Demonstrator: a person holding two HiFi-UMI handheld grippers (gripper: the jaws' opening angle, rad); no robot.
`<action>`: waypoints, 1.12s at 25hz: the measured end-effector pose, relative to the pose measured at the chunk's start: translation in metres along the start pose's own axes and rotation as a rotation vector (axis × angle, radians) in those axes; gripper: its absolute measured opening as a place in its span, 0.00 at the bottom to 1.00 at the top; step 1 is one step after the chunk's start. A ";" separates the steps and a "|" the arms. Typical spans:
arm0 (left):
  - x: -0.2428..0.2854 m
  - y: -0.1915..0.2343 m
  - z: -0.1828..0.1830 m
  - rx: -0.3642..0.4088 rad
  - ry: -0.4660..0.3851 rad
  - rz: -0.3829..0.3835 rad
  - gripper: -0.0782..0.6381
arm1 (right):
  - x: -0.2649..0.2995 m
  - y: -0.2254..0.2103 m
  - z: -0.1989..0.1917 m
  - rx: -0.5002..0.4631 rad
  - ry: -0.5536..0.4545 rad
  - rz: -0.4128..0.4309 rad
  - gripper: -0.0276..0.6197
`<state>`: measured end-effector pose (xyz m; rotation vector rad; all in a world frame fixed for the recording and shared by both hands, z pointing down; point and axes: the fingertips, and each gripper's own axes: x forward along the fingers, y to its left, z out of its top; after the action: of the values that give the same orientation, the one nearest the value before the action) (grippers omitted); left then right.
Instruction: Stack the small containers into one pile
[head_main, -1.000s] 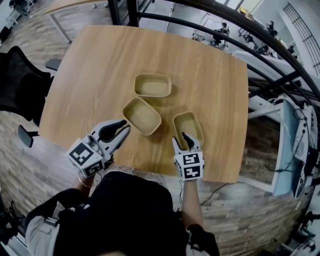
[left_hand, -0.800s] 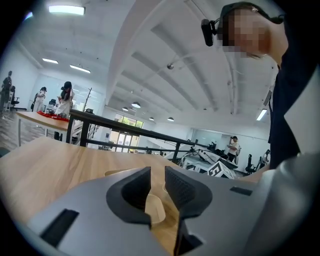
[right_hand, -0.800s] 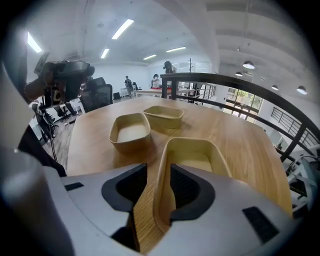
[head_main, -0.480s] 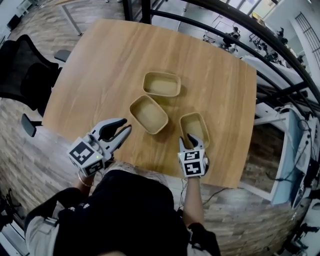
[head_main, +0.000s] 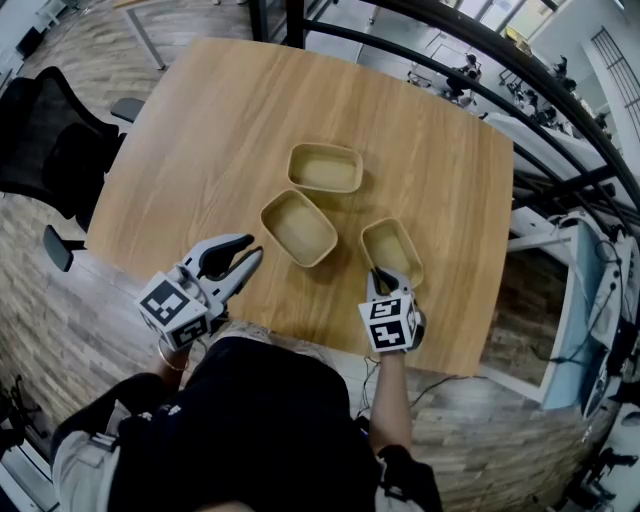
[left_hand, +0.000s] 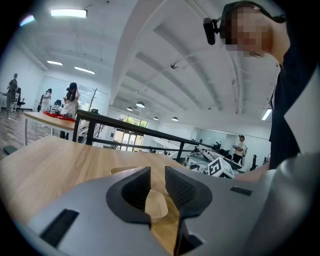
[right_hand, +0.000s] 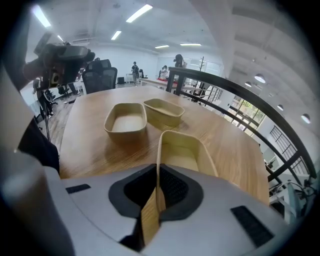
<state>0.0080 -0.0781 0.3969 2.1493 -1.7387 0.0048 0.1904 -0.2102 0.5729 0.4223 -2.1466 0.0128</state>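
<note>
Observed on the pale wooden surface (head_main: 200, 130): three shallow tan rectangular containers with rounded corners, all upright, empty and unstacked.

Taken as landmark: the middle tan container (head_main: 298, 228), set askew near the centre of the surface.
- Just beyond the landmark, apart from it: the far tan container (head_main: 325, 167).
- To the right of the landmark and slightly nearer the person, apart from it: the right tan container (head_main: 391, 252), apparently resting flat on the surface.

Right gripper (head_main: 378, 275): positioned at the near end of the right tan container, right of the landmark. Jaws closed down fully, pinching that container's thin near wall between the pads, as seen plainly in the right gripper view.

Left gripper (head_main: 248, 252): positioned left of the landmark and nearer the person, over the near-left part of the surface, clear of every container. Jaws parted by a narrow gap, gripping nothing. Visible through the gap in the left gripper view: only a distant container and bare wood.
</note>
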 end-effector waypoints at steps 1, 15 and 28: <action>0.000 0.000 -0.001 -0.001 0.003 -0.001 0.21 | -0.002 -0.001 0.002 -0.005 -0.008 -0.004 0.09; -0.015 0.013 -0.004 -0.016 -0.010 0.006 0.21 | -0.030 0.022 0.087 -0.120 -0.184 -0.044 0.09; -0.030 0.052 -0.008 -0.015 0.029 -0.072 0.22 | -0.022 0.099 0.149 -0.187 -0.257 -0.024 0.09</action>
<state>-0.0460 -0.0556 0.4119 2.1893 -1.6389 0.0038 0.0525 -0.1353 0.4840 0.3555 -2.3681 -0.2670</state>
